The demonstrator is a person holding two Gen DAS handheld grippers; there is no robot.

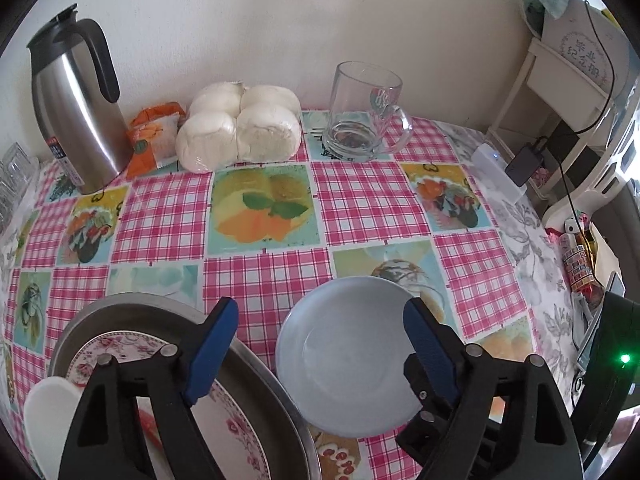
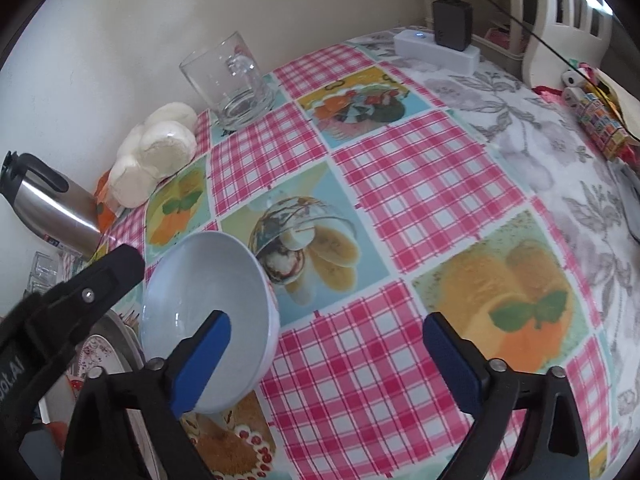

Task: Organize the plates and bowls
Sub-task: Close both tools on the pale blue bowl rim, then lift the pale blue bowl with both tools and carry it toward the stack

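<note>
A pale blue bowl (image 1: 348,364) stands on the checked tablecloth between the open fingers of my left gripper (image 1: 320,344), which is empty. To its left a round metal tray (image 1: 256,376) holds a floral plate (image 1: 236,428) and a small white dish (image 1: 48,416). In the right wrist view the same bowl (image 2: 208,312) lies at the lower left. My right gripper (image 2: 328,356) is open and empty above the cloth, its left finger (image 2: 204,356) in front of the bowl's rim. The left gripper's black arm (image 2: 72,304) shows at the far left.
At the back by the wall stand a steel thermos jug (image 1: 76,104), an orange snack packet (image 1: 154,136), a bag of white buns (image 1: 240,128) and a glass mug (image 1: 364,112). A white power strip with a black adapter (image 2: 440,46) lies at the back right. Small glasses (image 1: 14,184) sit at the far left.
</note>
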